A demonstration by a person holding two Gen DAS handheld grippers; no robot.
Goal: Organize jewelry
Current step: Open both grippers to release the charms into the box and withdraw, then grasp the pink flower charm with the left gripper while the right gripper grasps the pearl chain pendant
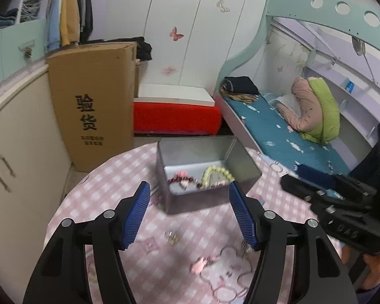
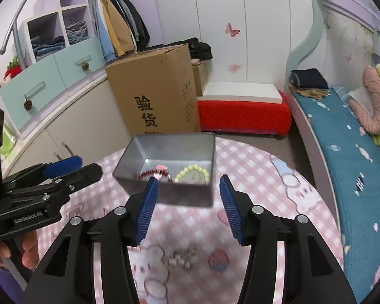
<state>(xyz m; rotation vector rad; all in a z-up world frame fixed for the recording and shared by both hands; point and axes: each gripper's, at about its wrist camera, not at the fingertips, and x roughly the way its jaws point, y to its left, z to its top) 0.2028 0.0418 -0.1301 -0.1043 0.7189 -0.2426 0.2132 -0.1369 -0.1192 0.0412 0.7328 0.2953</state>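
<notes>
An open silver tin stands on the round table with its pink checked cloth. Inside the tin lie a pale yellow bead bracelet and a dark red bead string with pink pieces. My left gripper is open just before the tin, with nothing between its pads. Loose on the cloth below it are a small earring and a pink piece. My right gripper is also open and empty, facing the tin. A small cluster of jewelry lies on the cloth beneath it.
A tall cardboard box stands behind the table, with a red bench beside it. A bed with a blue sheet runs along the right and a cream cabinet along the left. A person's hand holds the left gripper.
</notes>
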